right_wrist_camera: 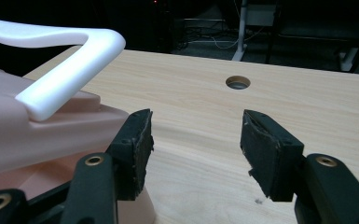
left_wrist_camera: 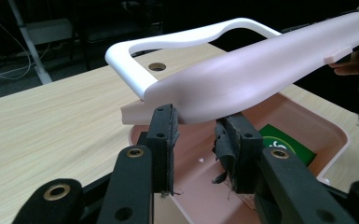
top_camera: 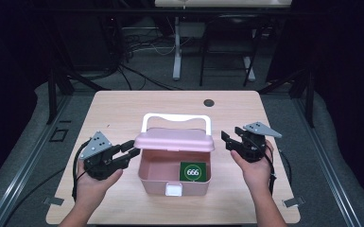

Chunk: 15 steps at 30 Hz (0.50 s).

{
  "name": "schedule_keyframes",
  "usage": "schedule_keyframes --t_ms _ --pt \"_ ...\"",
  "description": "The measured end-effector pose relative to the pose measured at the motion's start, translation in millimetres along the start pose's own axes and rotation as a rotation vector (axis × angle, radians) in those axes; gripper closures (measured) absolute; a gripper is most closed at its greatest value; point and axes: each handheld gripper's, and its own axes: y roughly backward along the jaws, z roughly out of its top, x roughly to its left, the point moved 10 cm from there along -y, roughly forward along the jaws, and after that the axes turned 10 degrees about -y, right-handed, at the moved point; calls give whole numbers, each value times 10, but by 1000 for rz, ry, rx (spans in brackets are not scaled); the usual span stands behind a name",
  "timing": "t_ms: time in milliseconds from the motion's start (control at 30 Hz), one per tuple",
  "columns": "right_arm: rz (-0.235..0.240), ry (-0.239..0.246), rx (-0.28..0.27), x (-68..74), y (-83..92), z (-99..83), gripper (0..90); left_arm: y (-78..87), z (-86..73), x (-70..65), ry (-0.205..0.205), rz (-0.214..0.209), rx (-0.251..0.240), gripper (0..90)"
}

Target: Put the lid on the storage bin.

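The table [top_camera: 123, 109] is light wood, w/ a round cable hole [top_camera: 209, 102] near its far edge. At mid-table, toward the near side, sits the pink box [top_camera: 153, 176] — a rectangular tub, long axis running left-right across the table, open top facing up. Its pink lid [top_camera: 175, 140] is raised over the back half of the tub, long axis also left-right, front edge lifted so the underside tilts toward the person; the white handle [top_camera: 176, 117] stands on the lid's far side, arching up and away. Inside the tub, at the right front, lies a green card [top_camera: 192, 172] marked 666, and a small white latch [top_camera: 173, 190] sits at the middle of the front wall. The left gripper [top_camera: 133, 152] is at the lid's left end, pointing right — jaws partly open, the lid's edge just above and between the pads in the left gripper view, not clearly pinched. The right gripper [top_camera: 229, 138] is just off the lid's right end, pointing left, jaws apart w/ bare table between them in the right gripper view, nothing held.
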Motion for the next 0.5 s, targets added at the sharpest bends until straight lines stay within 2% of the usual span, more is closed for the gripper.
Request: schedule_keyframes --t_ms 433,500 --pt "-14 9 -5 -24 -7 3 381 14 -138 -65 7 -14 1 671" --pt "-19 5 -3 -37 -14 -2 346 16 -162 -73 9 -15 1 671"
